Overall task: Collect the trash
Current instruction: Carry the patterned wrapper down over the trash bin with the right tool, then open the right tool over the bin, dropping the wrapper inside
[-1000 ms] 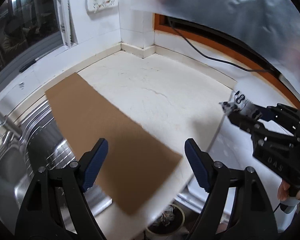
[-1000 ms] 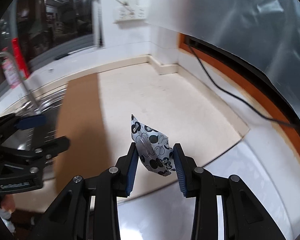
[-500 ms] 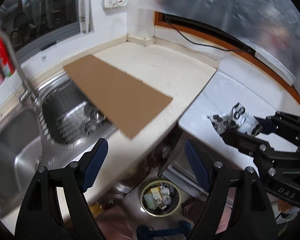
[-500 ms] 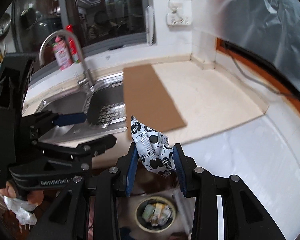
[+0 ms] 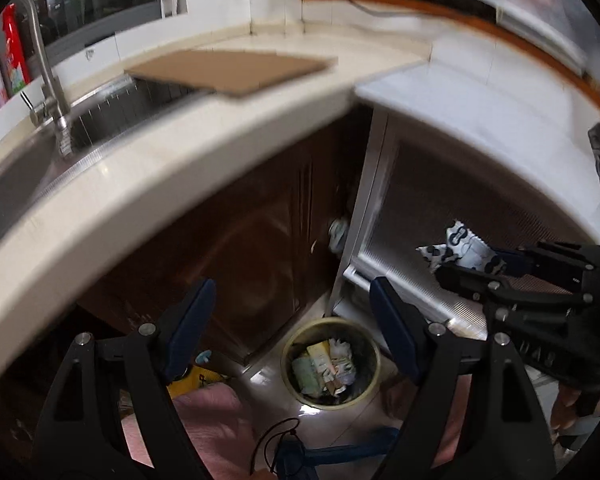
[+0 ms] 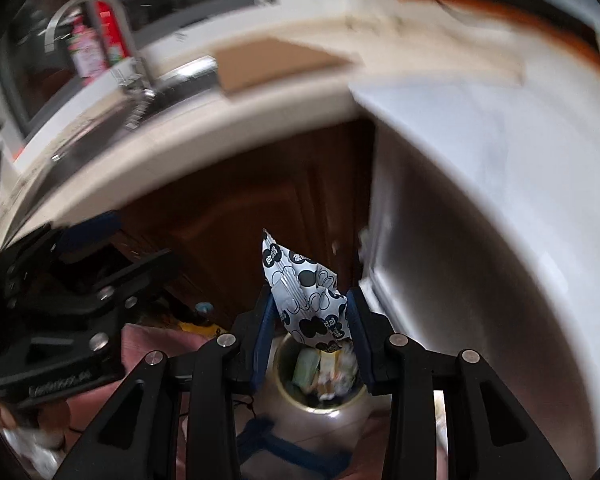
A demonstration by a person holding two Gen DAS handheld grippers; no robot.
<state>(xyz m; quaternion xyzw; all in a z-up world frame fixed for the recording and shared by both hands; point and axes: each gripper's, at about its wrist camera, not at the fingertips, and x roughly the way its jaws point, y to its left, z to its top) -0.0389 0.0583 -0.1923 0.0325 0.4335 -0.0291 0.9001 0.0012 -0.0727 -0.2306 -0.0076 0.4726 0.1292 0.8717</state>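
Kitchen counter (image 5: pixel 204 148) of pale stone curves above both tongs, with dark wooden cabinet doors (image 5: pixel 236 240) beneath it and a brown cardboard sheet (image 5: pixel 232 70) lying on top, one end reaching over the steel sink (image 5: pixel 16 168).

Down on the tiled floor sits a round trash bin (image 5: pixel 331 362) already holding scraps of packaging. Seen from the left wrist, it lies between and just beyond the two blue pads of the left gripper (image 5: pixel 292 320), whose jaws stand wide apart with nothing between them.

Off to that gripper's right, the right gripper (image 5: pixel 466 264) is clamped on a crumpled wrapper (image 5: pixel 458 246), white with black spots. From the right wrist, the wrapper (image 6: pixel 306 296) is pinched between the right gripper's (image 6: pixel 309 312) two blue pads, its pointed end sticking up and forward past the fingertips. The bin (image 6: pixel 324 376) shows directly below the held wrapper, between the fingers; wrapper and bin are apart.
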